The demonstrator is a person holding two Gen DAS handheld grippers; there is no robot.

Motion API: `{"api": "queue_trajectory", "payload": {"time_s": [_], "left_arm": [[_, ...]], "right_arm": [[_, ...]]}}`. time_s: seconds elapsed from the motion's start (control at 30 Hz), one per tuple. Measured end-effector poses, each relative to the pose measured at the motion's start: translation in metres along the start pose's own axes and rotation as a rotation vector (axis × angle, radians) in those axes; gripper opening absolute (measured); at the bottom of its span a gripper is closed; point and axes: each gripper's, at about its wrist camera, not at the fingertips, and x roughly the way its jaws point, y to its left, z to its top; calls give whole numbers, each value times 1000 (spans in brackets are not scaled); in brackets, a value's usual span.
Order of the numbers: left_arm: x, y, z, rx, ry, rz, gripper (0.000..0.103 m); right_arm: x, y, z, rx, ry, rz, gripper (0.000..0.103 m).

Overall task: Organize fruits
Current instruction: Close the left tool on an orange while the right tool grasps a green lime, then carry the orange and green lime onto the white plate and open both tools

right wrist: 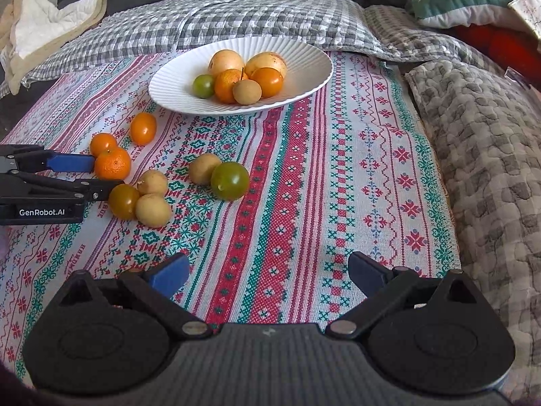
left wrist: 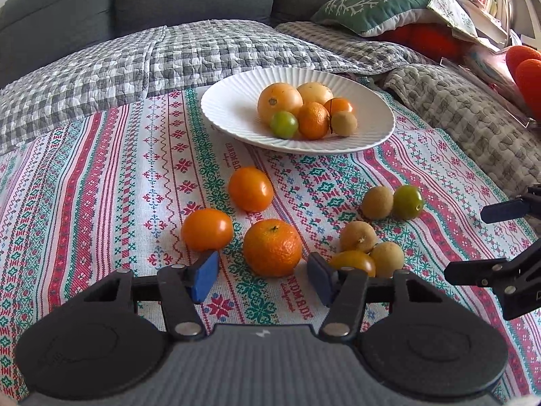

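A white ribbed plate (left wrist: 230, 101) (right wrist: 304, 64) at the back of the patterned cloth holds several fruits. Loose fruits lie on the cloth in front of it. My left gripper (left wrist: 262, 277) is open, its blue pads on either side of a mandarin (left wrist: 272, 247) (right wrist: 112, 165), not gripping it. Two orange tomatoes (left wrist: 207, 229) (left wrist: 250, 188) lie to its left. Tan longans (left wrist: 357, 235) and a yellow-orange tomato (left wrist: 353, 261) lie to its right. A green tomato (right wrist: 230, 180) sits beside a longan (right wrist: 204, 168). My right gripper (right wrist: 270, 272) is open and empty over bare cloth.
The patterned cloth (right wrist: 338, 186) lies on a sofa over checked quilts (left wrist: 135, 64) (right wrist: 490, 155). A green cushion (left wrist: 375, 6) and orange items (left wrist: 525, 67) lie at the far right. A beige cloth (right wrist: 44, 30) sits at the far left.
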Motion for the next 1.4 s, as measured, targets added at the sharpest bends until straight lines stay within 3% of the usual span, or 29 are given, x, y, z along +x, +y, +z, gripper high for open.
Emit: {"api": "queue_trajectory", "payload": {"time_s": [0.23, 0.43, 0.83, 1.13, 1.4], "left_arm": [[0, -3, 3, 14, -1, -8, 25], [-3, -3, 4, 27, 14, -7, 24], [-11, -3, 3, 13, 58, 14, 24], [-12, -3, 3, 4, 68, 8, 24], [-12, -2, 5, -16, 69, 3, 24]], "right_arm": [[3, 3, 3, -3, -3, -5, 100], [8, 5, 9, -4, -19, -14, 95], [20, 13, 26, -21, -43, -22, 76], [28, 20, 35, -35, -63, -15, 56], [29, 29, 37, -87, -76, 9, 25]]}}
